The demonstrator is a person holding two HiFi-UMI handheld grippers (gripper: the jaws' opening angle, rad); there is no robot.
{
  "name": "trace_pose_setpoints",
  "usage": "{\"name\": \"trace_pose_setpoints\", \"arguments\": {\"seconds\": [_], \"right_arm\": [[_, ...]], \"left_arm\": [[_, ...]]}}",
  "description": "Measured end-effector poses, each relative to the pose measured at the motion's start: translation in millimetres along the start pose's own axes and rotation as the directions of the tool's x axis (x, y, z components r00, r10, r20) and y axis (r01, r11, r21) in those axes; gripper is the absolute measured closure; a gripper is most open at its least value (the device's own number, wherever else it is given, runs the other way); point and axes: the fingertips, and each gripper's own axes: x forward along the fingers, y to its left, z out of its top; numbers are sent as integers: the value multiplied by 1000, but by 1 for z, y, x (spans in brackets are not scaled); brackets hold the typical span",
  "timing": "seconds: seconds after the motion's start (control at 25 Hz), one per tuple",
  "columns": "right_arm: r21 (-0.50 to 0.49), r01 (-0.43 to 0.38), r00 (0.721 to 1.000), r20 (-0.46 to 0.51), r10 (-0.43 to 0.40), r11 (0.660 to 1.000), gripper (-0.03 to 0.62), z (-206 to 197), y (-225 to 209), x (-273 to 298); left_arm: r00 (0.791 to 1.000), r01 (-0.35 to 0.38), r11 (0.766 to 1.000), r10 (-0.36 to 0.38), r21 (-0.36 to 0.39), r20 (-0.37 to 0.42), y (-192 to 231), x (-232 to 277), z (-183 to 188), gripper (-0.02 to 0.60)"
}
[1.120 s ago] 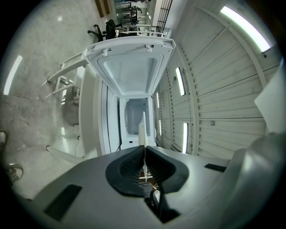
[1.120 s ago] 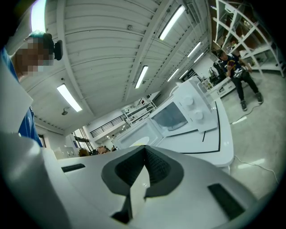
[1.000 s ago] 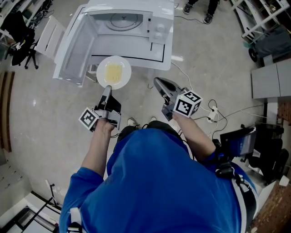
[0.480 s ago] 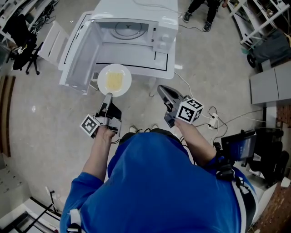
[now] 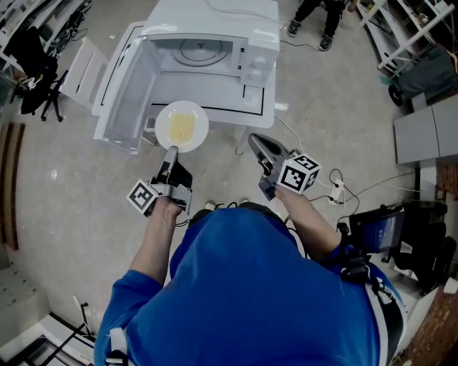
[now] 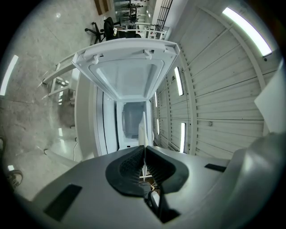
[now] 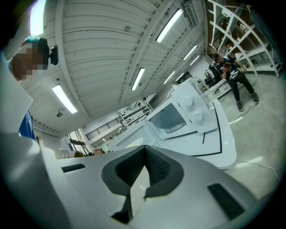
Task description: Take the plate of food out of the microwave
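Left gripper [image 6: 144, 151] jaws clamped on plate [image 6: 142, 129] rim; microwave door [image 6: 127, 76] open.

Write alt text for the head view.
From above: the left gripper grips a white plate of yellow food by its rim, just in front of an open white microwave. The right gripper, shut and empty, is held to its right. The person wears blue.

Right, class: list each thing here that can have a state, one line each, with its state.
Microwave: door open, turntable bare.
Plate: outside the microwave, held by its rim, food on it.
Left gripper: shut on the plate.
Right gripper: shut, empty.
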Motion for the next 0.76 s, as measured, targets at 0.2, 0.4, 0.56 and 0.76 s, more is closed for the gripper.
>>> {"name": "trace_pose_setpoints", "arguments": {"seconds": [0.2, 0.4, 0.56, 0.76], "right_arm": [[-2, -5, 1000, 4, 5, 1000, 603, 1, 0, 1], [1, -6, 1000, 5, 6, 1000, 603, 1, -3, 3], [-1, -9, 1000, 4, 9, 1000, 603, -2, 1, 1], [3, -9, 1000, 3, 9, 1000, 603, -4, 2, 2]], "left_arm": [[1000, 1, 1000, -1, 3, 2, 0, 1, 1, 563], [1000, -3, 1000, 3, 6, 5, 2, 1, 1, 563], [1000, -1, 1000, 1, 5, 10, 1, -4, 0, 563], [1000, -8, 1000, 8, -2, 11, 2, -4, -1, 563]]}}
